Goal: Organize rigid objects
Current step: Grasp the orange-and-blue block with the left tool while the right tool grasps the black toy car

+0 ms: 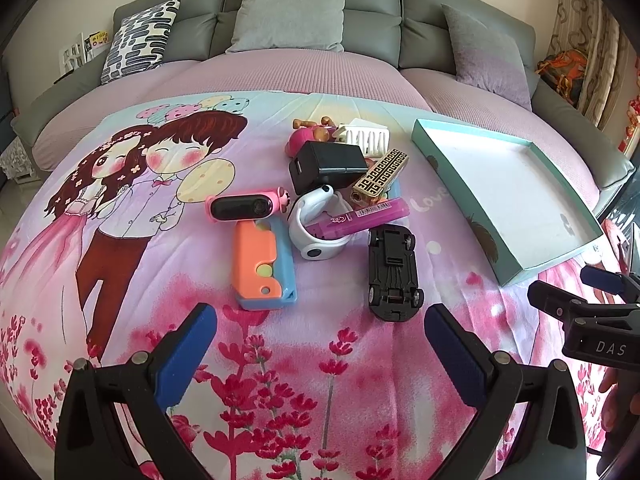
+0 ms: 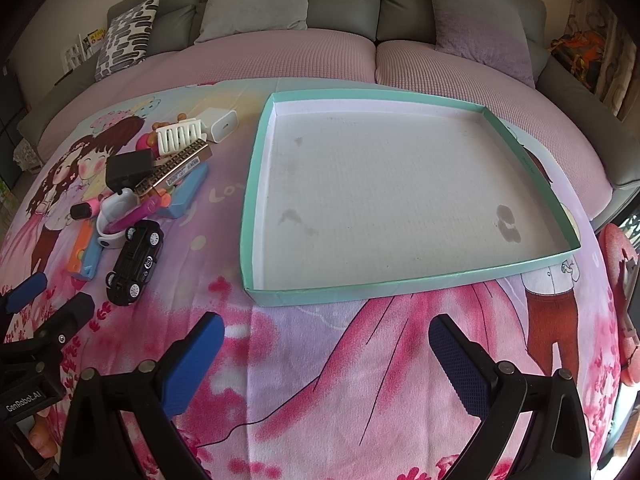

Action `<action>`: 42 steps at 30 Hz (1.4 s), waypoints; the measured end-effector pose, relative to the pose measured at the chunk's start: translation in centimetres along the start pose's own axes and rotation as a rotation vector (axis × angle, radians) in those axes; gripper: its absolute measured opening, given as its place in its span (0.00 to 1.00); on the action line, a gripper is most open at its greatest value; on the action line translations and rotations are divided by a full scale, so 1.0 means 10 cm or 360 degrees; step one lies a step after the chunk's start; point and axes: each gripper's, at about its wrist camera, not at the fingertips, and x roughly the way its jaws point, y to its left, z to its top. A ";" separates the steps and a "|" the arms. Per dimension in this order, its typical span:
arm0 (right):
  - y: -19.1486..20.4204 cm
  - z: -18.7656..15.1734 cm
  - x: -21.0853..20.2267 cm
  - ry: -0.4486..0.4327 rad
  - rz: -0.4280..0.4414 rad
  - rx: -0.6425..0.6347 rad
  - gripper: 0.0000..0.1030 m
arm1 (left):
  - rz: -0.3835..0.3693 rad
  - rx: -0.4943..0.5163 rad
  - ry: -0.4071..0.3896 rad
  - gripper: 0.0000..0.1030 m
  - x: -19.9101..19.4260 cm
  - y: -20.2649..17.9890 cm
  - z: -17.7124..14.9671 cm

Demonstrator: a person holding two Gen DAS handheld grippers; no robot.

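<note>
Your left gripper [image 1: 320, 344] and right gripper [image 2: 326, 354] both spread, holding nothing; bare blanket [image 2: 320, 360] separates tray [image 2: 256, 200] edge from car [image 2: 134, 268]

Both tongs are built alike: black plastic frames with silver round screw heads at the joints, and blue textured pads lining the inner faces of the fingers [image 1: 188, 354]. The left tongs [image 1: 320, 356] carry a white "GenRobot.AI" marking (readable from the right wrist view). The right tongs [image 2: 326, 364] show white letters "DAS" on their black body.
</note>
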 end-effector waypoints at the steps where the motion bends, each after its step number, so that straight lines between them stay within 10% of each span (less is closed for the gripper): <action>1: 0.01 0.00 0.00 0.0001 -0.0001 -0.0002 1.00 | -0.0001 -0.0003 0.0002 1.00 0.00 0.00 0.00; 15: 0.45 0.21 -0.16 -0.0221 0.0170 -0.0049 1.00 | 0.0142 -0.0076 0.0003 1.00 -0.07 0.51 0.23; 42: 1.32 0.23 0.40 -0.0082 0.0244 -0.0314 0.92 | 0.0016 -0.0169 0.0174 0.99 0.36 0.83 0.44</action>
